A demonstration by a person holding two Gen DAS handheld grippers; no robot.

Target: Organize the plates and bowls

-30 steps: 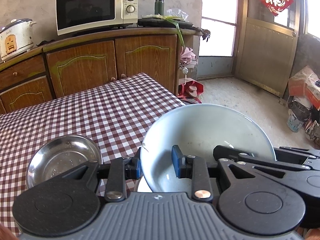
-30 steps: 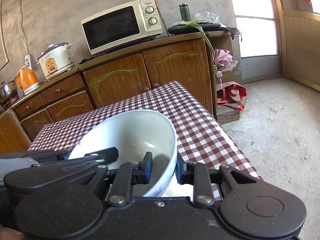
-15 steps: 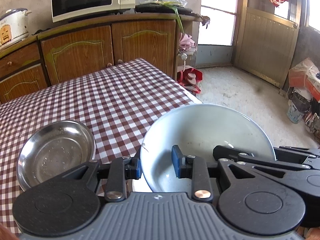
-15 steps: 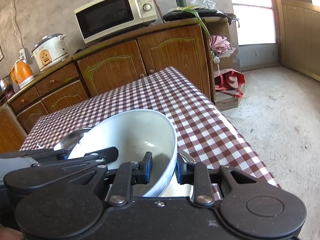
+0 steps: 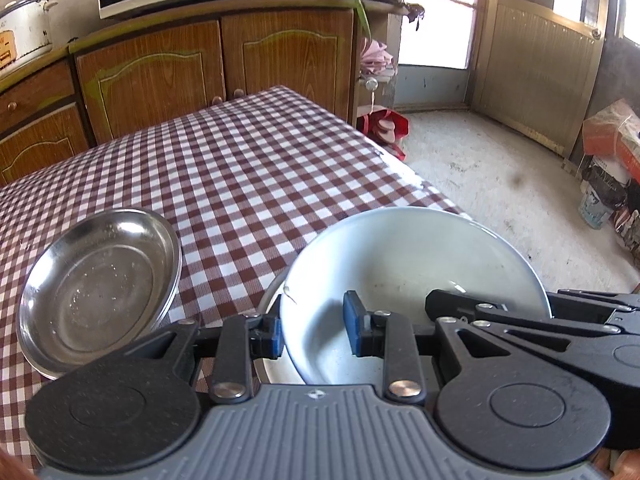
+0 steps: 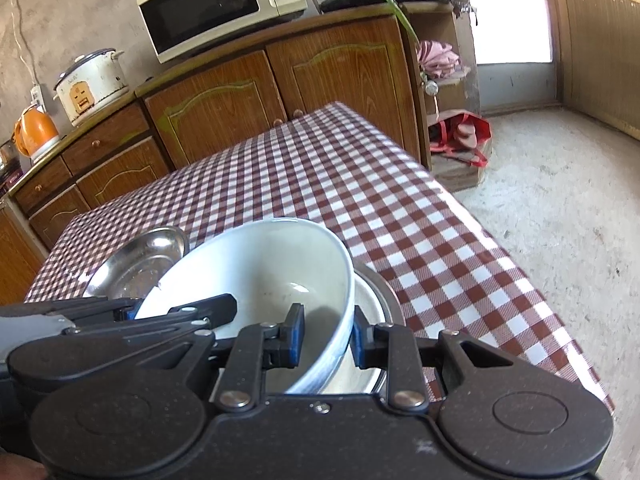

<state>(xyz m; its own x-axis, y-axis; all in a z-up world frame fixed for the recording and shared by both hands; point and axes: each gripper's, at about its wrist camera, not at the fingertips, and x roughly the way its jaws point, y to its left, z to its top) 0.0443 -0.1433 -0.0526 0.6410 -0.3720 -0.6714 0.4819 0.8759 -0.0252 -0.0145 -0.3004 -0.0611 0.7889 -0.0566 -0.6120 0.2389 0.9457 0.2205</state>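
One white bowl [image 5: 408, 264] sits low and centre in both wrist views, pinched by two pairs of tongs: the left tongs [image 5: 314, 334] clamp its left rim and the right tongs [image 6: 326, 338] clamp its right rim. It hangs over a metal dish [image 6: 374, 300] on the checked desk [image 5: 240, 168]. A second, empty steel dish [image 5: 96, 288] lies at lower left, so I count one bowl and two dishes.

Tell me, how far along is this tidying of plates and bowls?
Midway, it seems. In hand: the white bowl, its rim clamped by the left gripper and the right gripper, held over a metal dish on the checked table. Still left: setting it down, and the steel plate lying apart beside it.
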